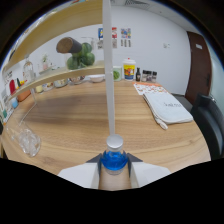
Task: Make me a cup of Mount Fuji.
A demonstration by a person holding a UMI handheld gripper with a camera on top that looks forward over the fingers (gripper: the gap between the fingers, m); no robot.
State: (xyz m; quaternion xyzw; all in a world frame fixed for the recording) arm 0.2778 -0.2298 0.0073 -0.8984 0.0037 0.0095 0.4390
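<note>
My gripper (114, 161) is shut on a small bottle of blue liquid (114, 162) with a pale round cap (114, 143). Both dark fingertips (95, 159) press on its sides, just above the wooden table (85, 120). A thin white rod (109, 75) rises straight up from right behind the cap; I cannot tell whether it is joined to the bottle. A clear glass (29, 142) that looks to hold ice stands on the table ahead and to the left of the fingers.
A white cloth (169, 107) lies to the right, with a printed card (147, 88) beyond it. At the back stand a yellow-lidded jar (129, 69) and small dark bottles (147, 76). A wooden shelf (55, 77) holds bowls and bottles on the left. A dark chair (210, 120) is on the right.
</note>
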